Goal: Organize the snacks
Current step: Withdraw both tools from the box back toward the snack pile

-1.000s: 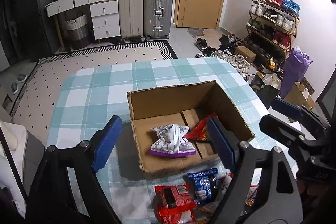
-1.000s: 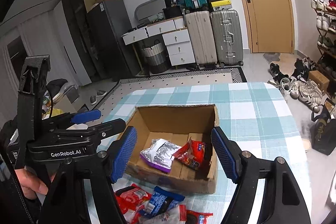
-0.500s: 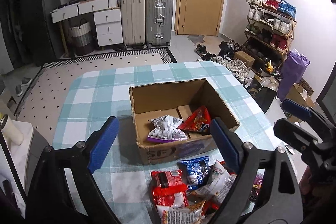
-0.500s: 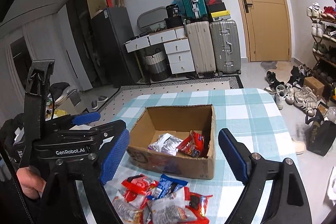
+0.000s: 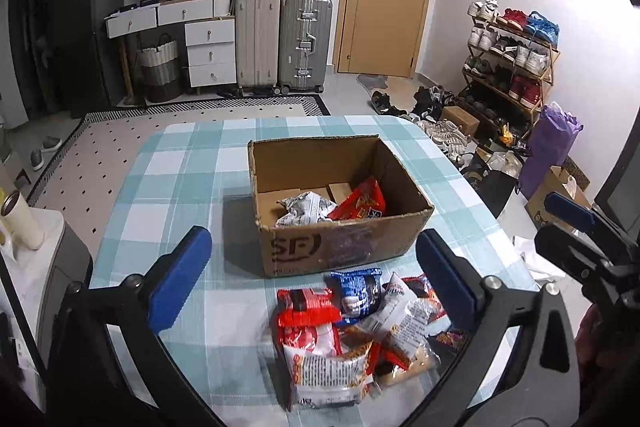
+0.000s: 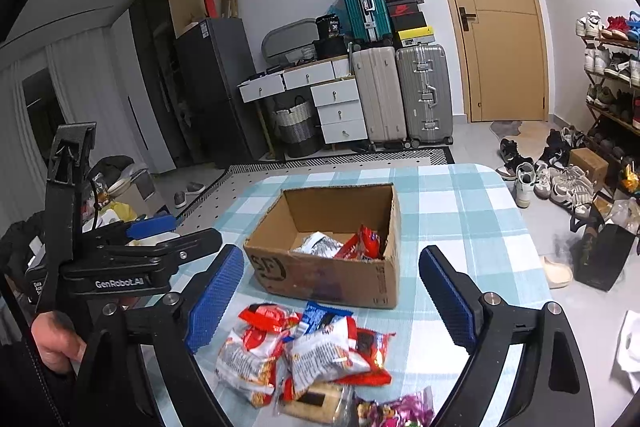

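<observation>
Snack packets: two lie in the cardboard box (image 5: 344, 247), a heap (image 5: 352, 331) lies near it; left gripper (image 5: 316, 279) and right gripper (image 6: 332, 299) are opening, nothing between their jaws.

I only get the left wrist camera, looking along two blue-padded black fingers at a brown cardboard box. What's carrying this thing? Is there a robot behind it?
Observer: No robot. The right wrist view shows a person's hand gripping the handle of the black left gripper. Its jaws are opening with nothing between them.
Visitor: Is anything written on it?
Observer: Yes, white lettering on its side reads GenRobot.AI.
Visitor: And on the floor past the right edge of the blue-checked table?
Observer: A beige slipper lies there, close to the table.
</observation>
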Motion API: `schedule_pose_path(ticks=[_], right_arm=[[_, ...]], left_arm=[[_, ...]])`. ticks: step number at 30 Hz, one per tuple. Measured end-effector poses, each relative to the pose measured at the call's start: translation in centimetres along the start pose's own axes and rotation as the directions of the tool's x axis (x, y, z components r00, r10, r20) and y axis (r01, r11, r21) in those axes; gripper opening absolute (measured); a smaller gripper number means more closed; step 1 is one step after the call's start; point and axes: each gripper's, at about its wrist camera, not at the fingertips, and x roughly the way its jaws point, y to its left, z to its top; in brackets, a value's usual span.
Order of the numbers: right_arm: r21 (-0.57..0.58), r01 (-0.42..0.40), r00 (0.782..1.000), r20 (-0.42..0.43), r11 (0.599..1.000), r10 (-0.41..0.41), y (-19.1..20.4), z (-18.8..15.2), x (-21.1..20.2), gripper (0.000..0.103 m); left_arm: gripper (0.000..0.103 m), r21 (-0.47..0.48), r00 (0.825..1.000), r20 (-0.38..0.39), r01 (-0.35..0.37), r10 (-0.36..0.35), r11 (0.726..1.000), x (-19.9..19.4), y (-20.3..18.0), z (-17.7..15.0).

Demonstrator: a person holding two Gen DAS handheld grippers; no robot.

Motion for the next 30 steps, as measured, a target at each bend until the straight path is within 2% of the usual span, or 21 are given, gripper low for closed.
schedule_pose_path(ticks=[10,15,30], right_arm=[[-0.017,-0.011,1.0,0.013,1.0,0.011,1.0,-1.5,-2.7,0.094],[-0.008,-0.002,1.0,0.017,1.0,0.002,1.0,-3.3,-4.0,0.095],[0.09,0.017,0.998,-0.058,0.996,-0.012,-1.1,-8.4,-4.0,0.095]], left_arm=[[0.102,-0.009,1.0,-0.011,-0.001,0.001,1.0,-1.8,-0.2,-2.6],[0.102,0.011,1.0,-0.014,-0.005,0.005,1.0,-2.7,-0.6,-4.1],[0.102,-0.009,0.998,-0.06,0.017,-0.017,1.0,-1.8,-1.0,-7.1]])
